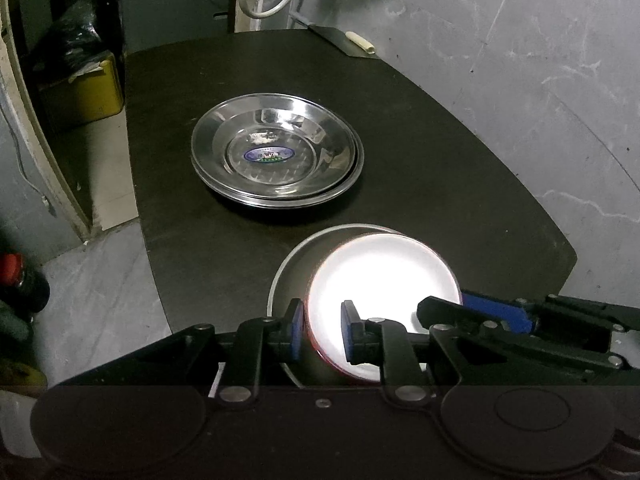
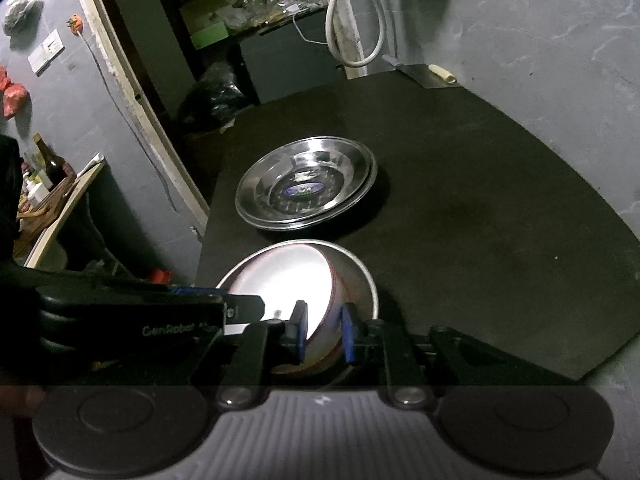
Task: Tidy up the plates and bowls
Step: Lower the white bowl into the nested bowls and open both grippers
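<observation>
Nearest to you, at the front edge of the dark counter [image 1: 440, 168], both tongs meet on one bowl. Your left tongs [image 1: 320, 330] stand narrow across the near rim of the white bowl [image 1: 384, 276], one blue pad outside the red-edged wall and one inside, so they grip that rim. Your right tongs [image 2: 323, 330] are set just as narrowly over the opposite rim of the same white bowl [image 2: 288, 284], with one pad on each side of its wall. Whether the right pads actually press on the wall you cannot tell from this angle.

That white bowl sits tilted inside a metal bowl [image 2: 360, 276], whose grey rim [image 1: 280, 272] shows around it on the counter.

Further out, toward the middle of the counter and apart from the bowls, lies a stack of shiny metal plates [image 1: 276, 148], the top one carrying an oval sticker at its centre [image 2: 306, 190].

Beyond them, at the far edge by the grey wall, rests a flat dark blade with a pale handle [image 1: 360, 42].
</observation>
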Available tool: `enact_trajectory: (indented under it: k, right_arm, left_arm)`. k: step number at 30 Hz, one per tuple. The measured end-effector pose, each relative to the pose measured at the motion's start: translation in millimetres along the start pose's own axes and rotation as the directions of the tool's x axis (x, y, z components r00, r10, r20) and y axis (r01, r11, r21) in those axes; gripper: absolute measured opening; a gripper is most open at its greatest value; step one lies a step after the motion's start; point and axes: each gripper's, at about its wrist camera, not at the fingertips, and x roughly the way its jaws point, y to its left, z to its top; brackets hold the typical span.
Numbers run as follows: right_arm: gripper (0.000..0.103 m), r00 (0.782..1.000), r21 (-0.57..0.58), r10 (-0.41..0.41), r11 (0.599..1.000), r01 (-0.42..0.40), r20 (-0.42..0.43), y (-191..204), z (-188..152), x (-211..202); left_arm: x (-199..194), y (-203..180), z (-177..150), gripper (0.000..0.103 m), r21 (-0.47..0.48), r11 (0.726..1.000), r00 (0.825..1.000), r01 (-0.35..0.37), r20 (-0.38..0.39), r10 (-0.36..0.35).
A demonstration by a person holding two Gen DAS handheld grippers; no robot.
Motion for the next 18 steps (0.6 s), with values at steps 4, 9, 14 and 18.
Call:
enact_trajectory:
  k: [4, 9, 14, 18]
  right_arm:
    - [0.021, 1.000, 0.003, 0.006, 1.000, -0.006, -0.002, -2, 0, -1]
    - [0.021, 1.000, 0.002, 0.009, 1.000, -0.009, -0.002, -2, -1, -2]
    - [0.021, 0.999, -0.003, 0.011, 1.000, -0.011, 0.035, -2, 3, -11]
    - [0.022, 0.997, -0.016, -0.007, 1.000, 0.009, 0.082, -2, 12, -25]
  left_arm:
    - [1, -1, 1, 0.022, 0.002, 1.000, 1.000, -0.002, -0.001, 0.002]
    - [-1, 0, 0, 0.024, -0.007, 1.000, 1.000, 0.003, -0.003, -0.003]
    - [-8, 5, 3, 0.041, -0.043, 0.999, 1.000, 0.002, 0.022, -0.001]
    - [-21, 8, 9, 0.057, -0.073, 0.997, 0.997, 0.004, 0.074, 0.001]
